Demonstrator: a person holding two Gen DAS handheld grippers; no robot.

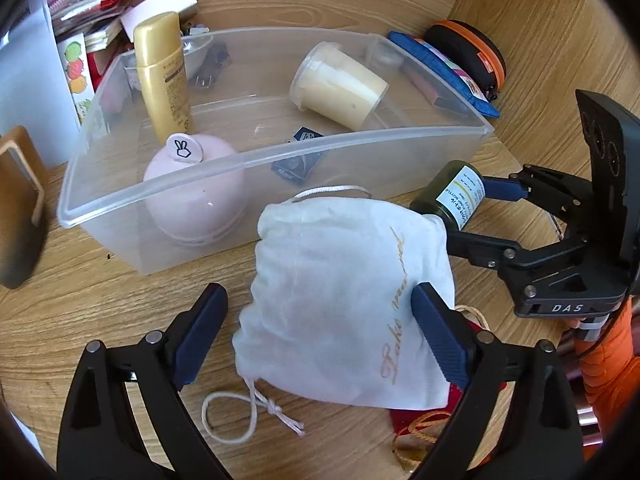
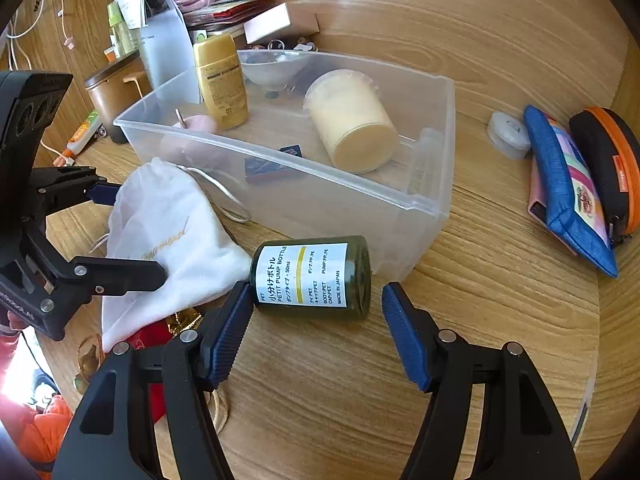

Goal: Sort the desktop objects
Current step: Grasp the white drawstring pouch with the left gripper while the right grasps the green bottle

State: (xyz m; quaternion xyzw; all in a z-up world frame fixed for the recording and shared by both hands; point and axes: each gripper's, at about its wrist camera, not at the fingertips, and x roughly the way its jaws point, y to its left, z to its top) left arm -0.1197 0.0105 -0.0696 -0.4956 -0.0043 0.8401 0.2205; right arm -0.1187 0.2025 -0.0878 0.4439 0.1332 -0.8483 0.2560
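A clear plastic bin on the wooden desk holds a gold bottle, a cream cup, a pink round jar and a small dark packet. A white drawstring pouch lies in front of the bin. My left gripper is open around the pouch; its right pad touches it. A dark green pump bottle lies on its side beside the pouch. My right gripper is open around it.
A blue pouch, a black and orange case and a small white disc lie right of the bin. Papers and boxes pile up behind it. A red item with gold cord lies under the pouch.
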